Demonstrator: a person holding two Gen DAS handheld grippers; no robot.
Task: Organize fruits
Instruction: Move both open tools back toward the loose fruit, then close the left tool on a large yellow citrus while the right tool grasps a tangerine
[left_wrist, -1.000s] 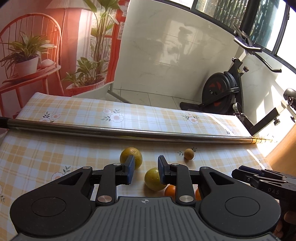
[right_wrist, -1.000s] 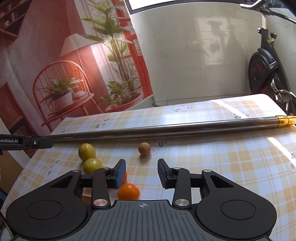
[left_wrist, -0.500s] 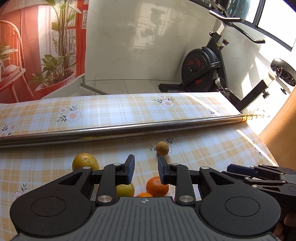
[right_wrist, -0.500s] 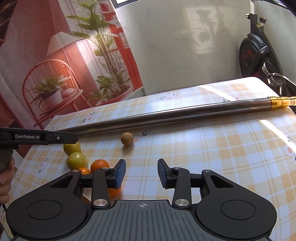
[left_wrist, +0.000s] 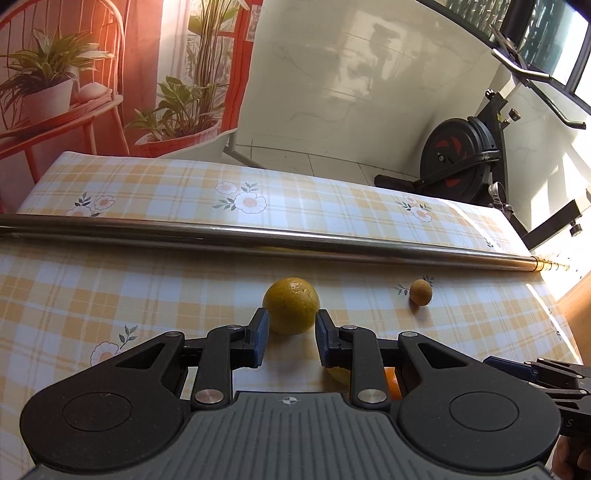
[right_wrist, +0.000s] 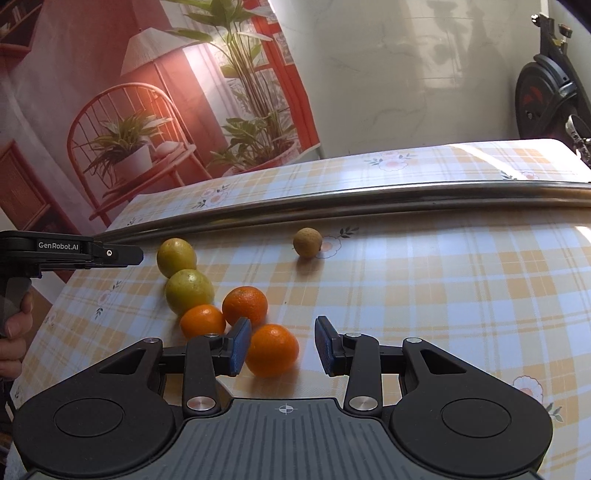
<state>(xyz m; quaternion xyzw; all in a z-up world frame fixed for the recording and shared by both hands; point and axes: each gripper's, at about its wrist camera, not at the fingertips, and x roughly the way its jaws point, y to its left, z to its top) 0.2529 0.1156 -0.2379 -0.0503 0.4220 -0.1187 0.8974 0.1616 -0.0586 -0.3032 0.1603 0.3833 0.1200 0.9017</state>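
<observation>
While the left gripper (left_wrist: 289, 338) hovers low over the checked tablecloth (left_wrist: 147, 288), its jaws stand apart and hold nothing, and a yellow-green citrus (left_wrist: 291, 305) sits just ahead of the blue pads (left_wrist: 260, 341), lined up with the gap between them but not clasped. Off to the right of those jaws, farther out, a small brown fruit (left_wrist: 420, 291) rests alone on the cloth, and beyond both runs a long metal pole (left_wrist: 258, 240) lying straight across the table. Over to the right gripper (right_wrist: 282, 347): jaws spread wide, nothing gripped, with one orange (right_wrist: 272, 350) lying between the fingertips, close against the left pad (right_wrist: 238, 345) and clear of the other. Just left of and beyond that pad sit two more oranges (right_wrist: 244, 305), side by side and seemingly touching, the nearer one (right_wrist: 202, 321) partly behind the finger linkage. Farther out on the same side, two yellow-green fruits (right_wrist: 189, 291) sit one behind the other, and the far one (right_wrist: 176, 256) lies just beside the tip of the other gripper, seen here from the side at the left edge, its handle held in a hand (right_wrist: 16, 332). Ahead of the jaws, well apart from the cluster, is the small brown fruit again, near the pole.
</observation>
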